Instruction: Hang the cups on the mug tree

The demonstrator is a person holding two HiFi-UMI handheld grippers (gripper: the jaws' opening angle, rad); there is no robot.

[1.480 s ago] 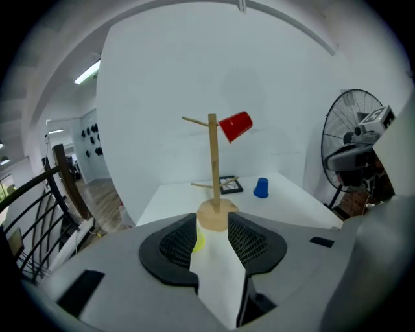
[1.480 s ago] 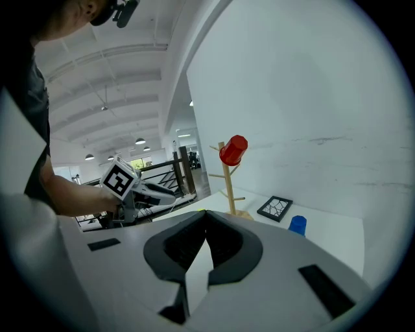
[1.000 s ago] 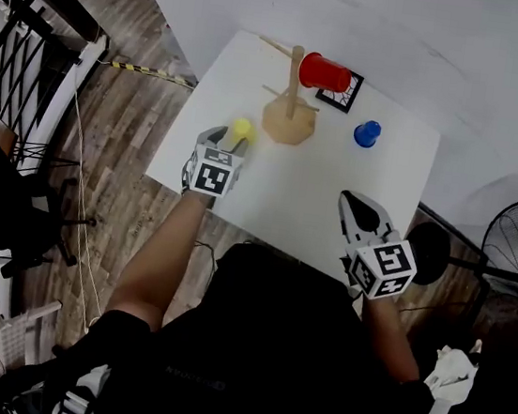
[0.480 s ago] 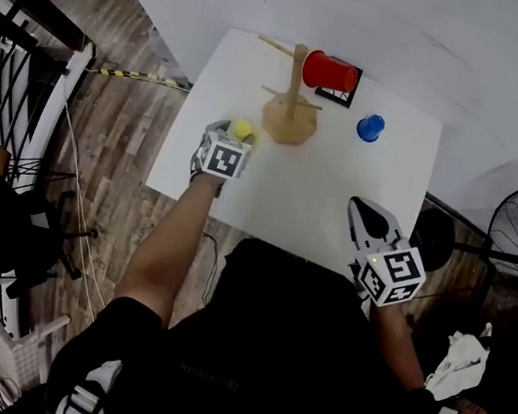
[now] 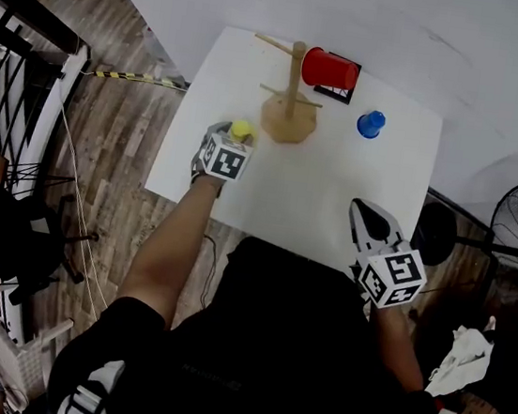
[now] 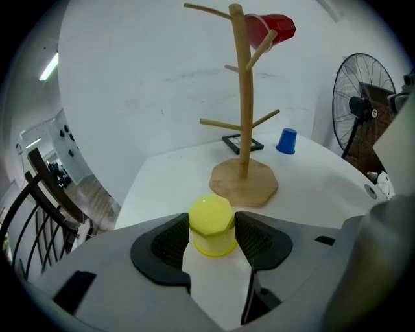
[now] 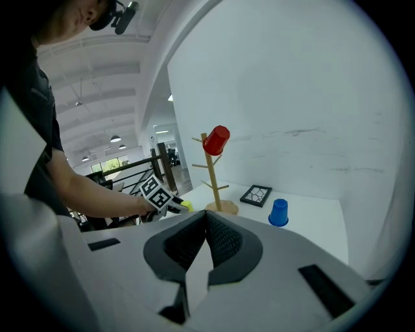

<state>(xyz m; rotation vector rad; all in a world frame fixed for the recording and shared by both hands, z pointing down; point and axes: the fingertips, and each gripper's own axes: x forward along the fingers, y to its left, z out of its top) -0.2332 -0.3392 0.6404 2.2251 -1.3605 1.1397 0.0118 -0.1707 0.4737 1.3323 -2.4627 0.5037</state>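
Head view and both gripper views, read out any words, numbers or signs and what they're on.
No text can be read.
Print on the black shirt: too small to read.
Marker cubes: black-and-white squares, no letters.
Framed card: pattern only, no words.

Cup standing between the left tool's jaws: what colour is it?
Yellow. The cup shows best in the left gripper view.

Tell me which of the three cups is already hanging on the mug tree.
The red cup, hung over an upper branch of the mug tree. The yellow cup and the blue cup both stand upside down on the table.
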